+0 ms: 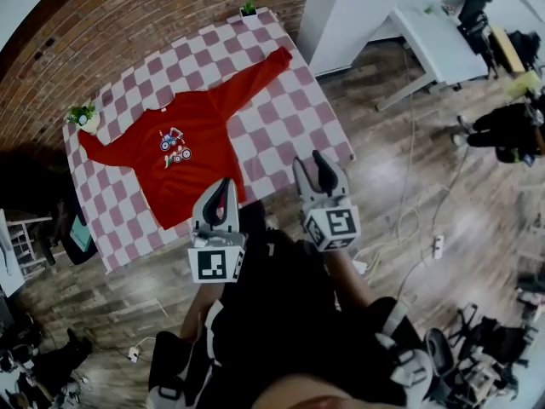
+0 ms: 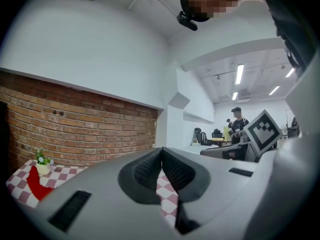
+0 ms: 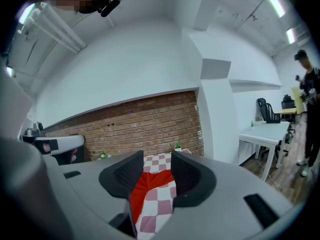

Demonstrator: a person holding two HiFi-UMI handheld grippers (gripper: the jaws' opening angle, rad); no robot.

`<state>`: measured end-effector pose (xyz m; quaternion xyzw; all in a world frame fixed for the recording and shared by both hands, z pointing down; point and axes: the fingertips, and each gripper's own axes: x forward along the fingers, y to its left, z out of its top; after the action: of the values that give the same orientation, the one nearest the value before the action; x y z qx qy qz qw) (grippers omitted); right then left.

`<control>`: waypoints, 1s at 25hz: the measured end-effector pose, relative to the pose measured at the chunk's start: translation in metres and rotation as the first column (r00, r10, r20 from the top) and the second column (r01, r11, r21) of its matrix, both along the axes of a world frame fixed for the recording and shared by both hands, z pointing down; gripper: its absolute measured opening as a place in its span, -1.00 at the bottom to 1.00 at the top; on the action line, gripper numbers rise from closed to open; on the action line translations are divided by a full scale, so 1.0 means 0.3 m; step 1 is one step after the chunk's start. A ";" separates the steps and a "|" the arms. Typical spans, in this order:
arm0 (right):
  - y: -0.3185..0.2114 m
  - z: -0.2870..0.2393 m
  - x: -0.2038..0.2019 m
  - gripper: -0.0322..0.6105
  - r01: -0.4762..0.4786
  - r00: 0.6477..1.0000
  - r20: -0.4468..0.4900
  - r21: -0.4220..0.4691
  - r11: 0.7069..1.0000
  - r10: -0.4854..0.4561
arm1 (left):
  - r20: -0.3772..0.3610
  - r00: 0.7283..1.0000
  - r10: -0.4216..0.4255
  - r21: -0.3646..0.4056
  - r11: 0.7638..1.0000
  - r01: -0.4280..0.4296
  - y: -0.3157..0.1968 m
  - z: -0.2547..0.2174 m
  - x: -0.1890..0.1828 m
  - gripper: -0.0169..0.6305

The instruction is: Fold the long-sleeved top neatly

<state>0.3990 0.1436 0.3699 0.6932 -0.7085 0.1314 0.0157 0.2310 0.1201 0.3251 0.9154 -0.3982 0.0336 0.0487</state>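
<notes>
A red long-sleeved top [image 1: 200,147] with a small printed picture on the chest lies spread flat on the pink-and-white checked table [image 1: 294,109], sleeves out to both sides. My left gripper [image 1: 223,196] is shut and empty, hovering at the table's near edge by the top's hem. My right gripper [image 1: 312,173] is open and empty, over the checked cloth to the right of the top. In the right gripper view the red top [image 3: 150,186] shows between the spread jaws. The left gripper view shows the red sleeve [image 2: 35,184] at far left.
Two small potted plants [image 1: 83,116] [image 1: 248,8] stand at the table's far corners against the brick wall. A white desk [image 1: 438,37] is at the right. Cables and a power strip [image 1: 438,245] lie on the wooden floor. A person [image 2: 237,124] stands in the background.
</notes>
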 end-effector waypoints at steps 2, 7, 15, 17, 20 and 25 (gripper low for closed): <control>-0.070 0.013 0.022 -0.39 -0.002 1.000 -0.003 -0.008 1.000 0.002 | -0.007 1.000 0.006 0.002 1.000 -0.006 -0.066 0.009 0.029 -0.92; -0.266 0.088 0.085 -0.39 -0.029 1.000 0.006 -0.064 0.998 0.030 | -0.018 1.000 0.024 -0.038 0.999 -0.024 -0.241 0.057 0.085 -0.93; -0.589 0.292 0.231 -0.39 -0.075 0.996 0.031 -0.172 0.982 0.081 | 0.004 0.999 0.053 -0.093 0.994 -0.053 -0.500 0.196 0.188 -0.92; -0.672 0.367 0.277 -0.39 -0.085 0.996 0.020 -0.211 0.974 0.092 | 0.020 0.997 0.070 -0.086 0.994 -0.068 -0.565 0.238 0.220 -0.92; -0.792 0.488 0.348 -0.39 -0.098 0.994 0.020 -0.267 0.959 0.108 | 0.047 0.995 0.087 -0.059 0.995 -0.084 -0.655 0.293 0.259 -0.92; -0.987 0.672 0.442 -0.38 -0.097 0.991 0.054 -0.349 0.932 0.123 | 0.072 0.993 0.094 -0.094 0.992 -0.087 -0.766 0.387 0.309 -0.92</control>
<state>0.5316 -0.1525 0.5714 0.7129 -0.6344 0.2802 0.1033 0.3236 -0.1098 0.4413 0.9274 -0.3558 0.0887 0.0736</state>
